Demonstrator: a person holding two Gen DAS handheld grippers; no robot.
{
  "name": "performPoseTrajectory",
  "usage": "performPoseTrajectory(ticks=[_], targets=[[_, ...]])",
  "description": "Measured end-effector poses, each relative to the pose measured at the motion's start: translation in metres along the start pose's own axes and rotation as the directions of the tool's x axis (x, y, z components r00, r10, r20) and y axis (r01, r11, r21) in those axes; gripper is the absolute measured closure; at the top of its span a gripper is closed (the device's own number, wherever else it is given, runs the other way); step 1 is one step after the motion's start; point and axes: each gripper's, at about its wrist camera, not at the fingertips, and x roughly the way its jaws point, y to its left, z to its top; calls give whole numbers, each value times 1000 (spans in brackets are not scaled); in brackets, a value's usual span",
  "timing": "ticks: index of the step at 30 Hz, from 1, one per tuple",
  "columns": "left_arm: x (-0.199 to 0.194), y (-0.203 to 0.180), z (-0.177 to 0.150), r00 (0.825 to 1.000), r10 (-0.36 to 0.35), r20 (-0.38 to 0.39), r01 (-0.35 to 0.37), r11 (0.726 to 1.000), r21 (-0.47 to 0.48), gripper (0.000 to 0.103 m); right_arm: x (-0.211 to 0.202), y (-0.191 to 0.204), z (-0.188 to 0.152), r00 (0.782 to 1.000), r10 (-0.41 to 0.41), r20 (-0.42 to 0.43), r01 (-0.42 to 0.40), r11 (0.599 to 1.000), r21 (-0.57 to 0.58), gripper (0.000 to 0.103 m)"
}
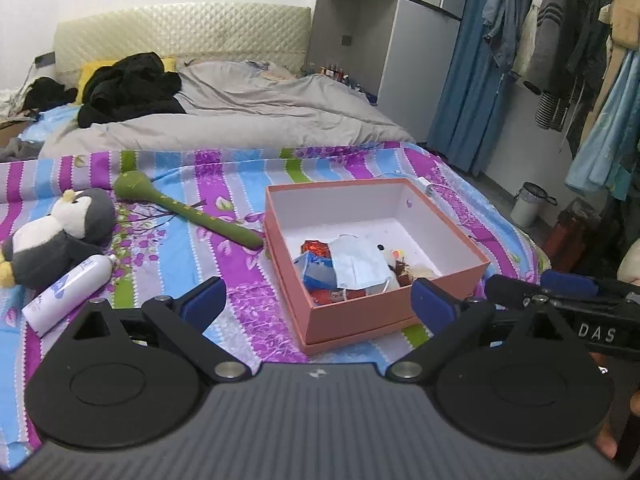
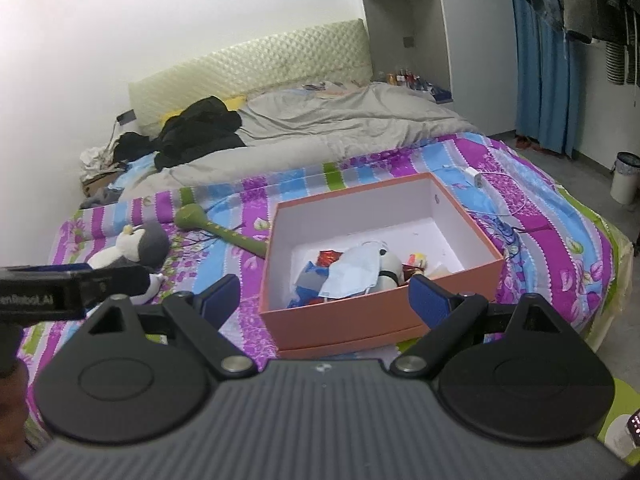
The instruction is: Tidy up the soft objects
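A pink open box (image 1: 360, 314) (image 2: 340, 320) sits on the striped bedsheet. It holds a pale blue face mask (image 1: 358, 266) (image 2: 352, 272), a small white plush and several colourful soft bits. Left of the box lie a grey and white penguin plush (image 1: 60, 236) (image 2: 136, 244) and a long green stuffed toy (image 1: 180, 208) (image 2: 216, 228). My left gripper (image 1: 318, 302) (image 2: 80, 274) hangs open before the box's near corner, holding nothing. Beside it on the right, my right gripper (image 2: 325, 300) (image 1: 536, 286) is open too, with nothing held between its pads.
A white spray bottle (image 1: 68, 292) lies by the penguin. A charger and white cable (image 2: 478, 178) rest behind the box. A grey duvet (image 1: 248, 108) and black clothes (image 1: 132, 88) cover the far bed. Hanging clothes and a bin (image 1: 530, 204) stand at the right.
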Motion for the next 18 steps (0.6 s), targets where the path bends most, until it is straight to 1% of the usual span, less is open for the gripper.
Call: performPoseTrajectory(ticks=[3, 6, 10, 14, 18], targets=[[-6, 6, -4, 1000, 9, 6, -9, 1000, -7, 3, -2, 5, -3, 1000, 11, -1, -11, 1000, 5, 10], [-16, 11, -4, 1000, 3, 23, -3, 1000, -18, 3, 2, 11, -7, 1000, 9, -8, -9, 1000, -15, 10], [-26, 9, -1, 999, -8, 47, 8, 1000, -2, 2, 3, 11, -13, 1000, 15, -6, -15, 999, 32, 10], [-29, 8, -1, 998, -11, 59, 11, 1000, -1, 2, 2, 15, -16, 1000, -4, -9, 4, 1000, 5, 10], [-25, 7, -3, 999, -20, 47, 20, 1000, 5, 1, -1, 16, -17, 1000, -8, -7, 8, 1000, -6, 10]])
